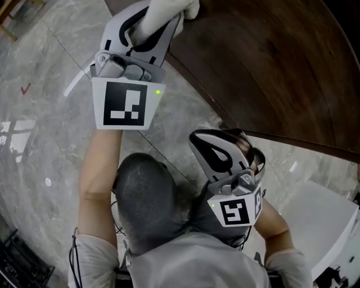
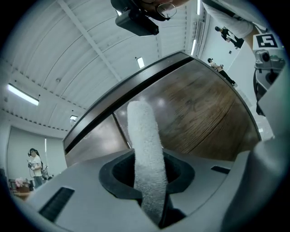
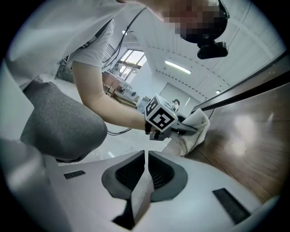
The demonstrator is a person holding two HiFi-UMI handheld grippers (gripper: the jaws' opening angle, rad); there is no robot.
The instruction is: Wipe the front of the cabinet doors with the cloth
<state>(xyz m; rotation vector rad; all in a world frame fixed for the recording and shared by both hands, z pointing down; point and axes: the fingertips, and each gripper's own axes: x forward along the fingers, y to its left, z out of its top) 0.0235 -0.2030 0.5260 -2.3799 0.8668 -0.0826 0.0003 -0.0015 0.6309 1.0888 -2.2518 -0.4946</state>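
My white terry cloth [image 2: 146, 145], bunched into a thick fold, is clamped between the jaws of my left gripper [image 2: 147, 179], its far end pressed against the dark brown wood-grain cabinet door [image 2: 204, 118] at the far right.

grippers [image 1: 163, 19] [image 1: 216, 140]: 2 | cloth [image 1: 171, 7]: 1 | cabinet [image 1: 270, 67]: 1 | marker cubes [image 1: 124, 104] [image 1: 236, 211]: 2

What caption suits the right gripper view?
Empty right tongs shut, while the left tongs hold a white cloth against the brown cabinet door.

Nubby cloth [image 2: 145, 145] against glossy wood-grain cabinet door [image 2: 204, 122].
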